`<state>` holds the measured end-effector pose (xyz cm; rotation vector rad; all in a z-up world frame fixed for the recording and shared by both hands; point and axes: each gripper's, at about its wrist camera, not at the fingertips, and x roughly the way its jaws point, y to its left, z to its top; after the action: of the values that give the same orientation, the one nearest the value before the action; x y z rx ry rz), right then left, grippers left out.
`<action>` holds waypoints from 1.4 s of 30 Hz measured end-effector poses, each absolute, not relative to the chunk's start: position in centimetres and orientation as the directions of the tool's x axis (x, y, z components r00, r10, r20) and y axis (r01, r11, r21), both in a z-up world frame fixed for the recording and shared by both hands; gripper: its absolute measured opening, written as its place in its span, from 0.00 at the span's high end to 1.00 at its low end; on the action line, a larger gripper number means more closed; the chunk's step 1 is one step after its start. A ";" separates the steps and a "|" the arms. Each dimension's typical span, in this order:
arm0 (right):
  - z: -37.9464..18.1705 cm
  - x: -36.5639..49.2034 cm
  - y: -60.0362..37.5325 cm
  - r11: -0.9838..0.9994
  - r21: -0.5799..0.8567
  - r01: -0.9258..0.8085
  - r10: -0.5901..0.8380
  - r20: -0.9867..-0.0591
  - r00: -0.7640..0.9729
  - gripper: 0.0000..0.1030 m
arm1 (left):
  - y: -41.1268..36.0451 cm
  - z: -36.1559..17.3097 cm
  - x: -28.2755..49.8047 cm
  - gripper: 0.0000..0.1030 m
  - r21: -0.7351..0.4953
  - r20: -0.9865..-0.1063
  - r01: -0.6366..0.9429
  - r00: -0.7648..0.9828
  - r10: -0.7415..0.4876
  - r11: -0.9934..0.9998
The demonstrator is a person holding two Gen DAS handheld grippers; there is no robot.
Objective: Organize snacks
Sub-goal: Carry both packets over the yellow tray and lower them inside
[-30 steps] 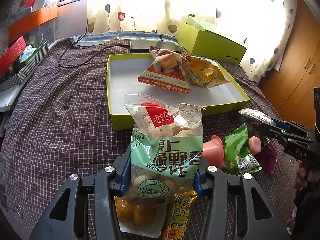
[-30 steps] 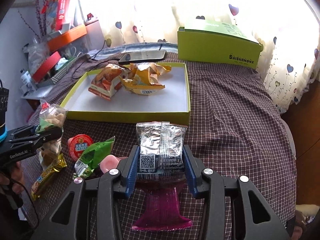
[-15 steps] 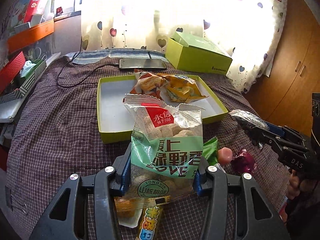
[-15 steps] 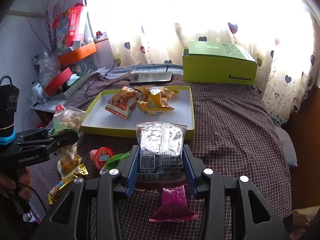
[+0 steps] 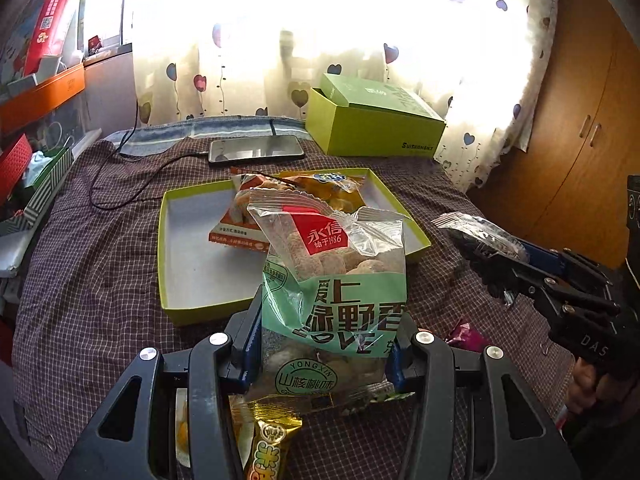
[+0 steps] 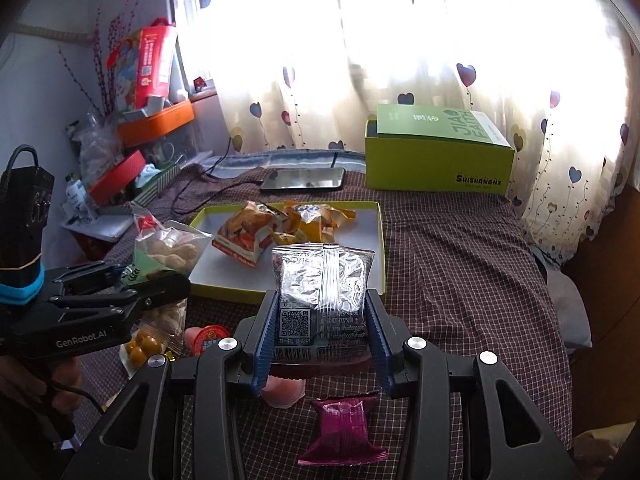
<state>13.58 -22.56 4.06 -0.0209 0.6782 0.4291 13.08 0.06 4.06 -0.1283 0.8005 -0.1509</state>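
Left gripper point(image 5: 326, 344) sat low-centre of its view, blue pads clamped on both sides of a clear-and-green plastic bag of round biscuits point(image 5: 336, 280) w/ a red label; bag stood upright, off the cloth. Under it, bottom edge of frame, a gold-wrapped snack bar point(image 5: 268, 448) lay on the checked maroon bedspread point(image 5: 88, 280).

Right gripper point(image 6: 320, 328) was also clenched, its pads squeezing a crinkled silver foil snack packet point(image 6: 322, 280) w/ a QR code on the lower part, held upright mid-frame. Below it lay a magenta foil packet point(image 6: 344, 432) flat on the cloth, & a pink jelly cup point(image 6: 282, 394) partly hidden just beside it. Another jelly cup w/ a red lid point(image 6: 208, 338) showed lower left, near a small pack of yellow balls point(image 6: 144, 346).

Mid-frame in both views, the shallow lime-green tray w/ white floor point(image 6: 382, 240) held two snacks already: an orange-and-white biscuit packet point(image 6: 244, 236) & a yellow crinkled bag point(image 6: 320, 222), touching each other at the tray's far side.

Behind the tray: a black phone point(image 6: 304, 179) on a cable, & a lime-green lidded box point(image 6: 436, 160) upper right, by the heart-print curtain point(image 6: 400, 40).
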 end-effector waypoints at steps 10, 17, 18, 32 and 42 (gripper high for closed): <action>3.7 16.5 -22.1 0.911 0.125 -0.392 0.380 -0.619 0.687 0.61 | -0.4 3.8 15.7 0.52 -0.176 -0.707 0.095 0.681 -0.193 0.980; 3.5 18.5 -21.4 0.903 0.132 -0.409 0.396 -0.625 0.673 0.61 | -0.4 3.6 17.4 0.52 -0.185 -0.703 0.089 0.684 -0.195 0.979; 3.5 18.8 -21.4 0.901 0.132 -0.413 0.399 -0.626 0.671 0.61 | -0.3 3.6 17.5 0.52 -0.186 -0.700 0.085 0.688 -0.193 0.979; 2.2 22.8 -19.9 0.894 0.140 -0.426 0.408 -0.649 0.642 0.61 | 1.2 2.9 20.0 0.52 -0.176 -0.700 0.039 0.698 -0.153 0.984; 0.8 24.7 -17.9 0.883 0.148 -0.445 0.421 -0.670 0.611 0.61 | 1.4 1.4 22.2 0.52 -0.158 -0.721 0.034 0.679 -0.139 0.987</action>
<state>24.68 -17.94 0.80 -0.0344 0.7640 0.4999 22.17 1.37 1.36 -0.1360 0.8197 -0.0974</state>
